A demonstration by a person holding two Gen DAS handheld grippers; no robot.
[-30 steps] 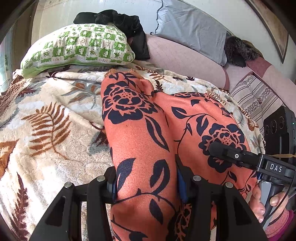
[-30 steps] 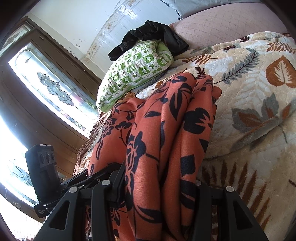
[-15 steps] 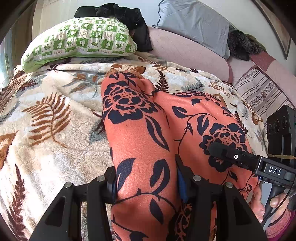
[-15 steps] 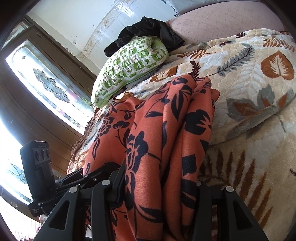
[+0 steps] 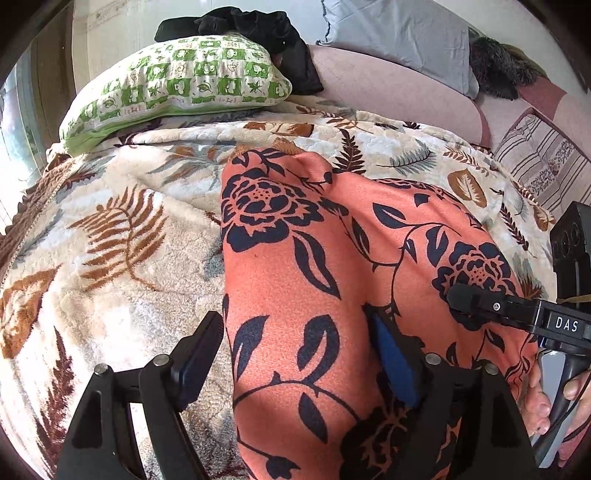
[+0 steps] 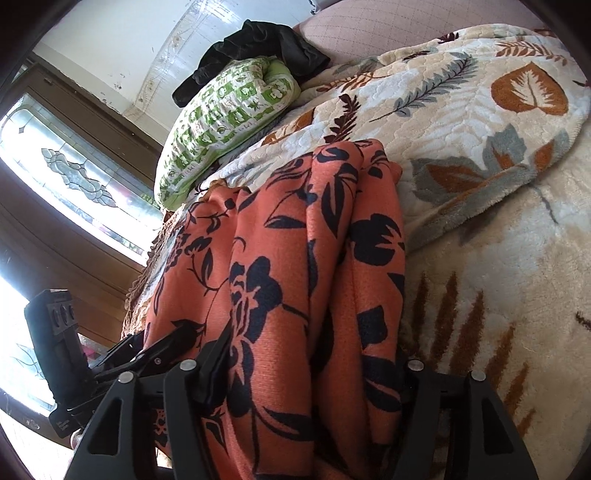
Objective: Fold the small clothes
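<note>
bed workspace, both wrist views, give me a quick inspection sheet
surface: cream plush blanket with brown and grey leaf print, rumpled, spread over the bed.
job's things: orange fabric garment with dark navy flower print, folded lengthwise, lying on the blanket.
clutter: green-and-white checked pillow at the head end, black bundled cloth behind it, grey pillow and dark fuzzy item farther right.
grippers: left gripper jaws opening, garment between them, left pad clear of the cloth; right gripper jaws opening, garment between them.
cables: thin dark cable by the hand on the right gripper's handle.
surroundings: pink padded headboard, patterned glass window in dark wood frame.
</note>
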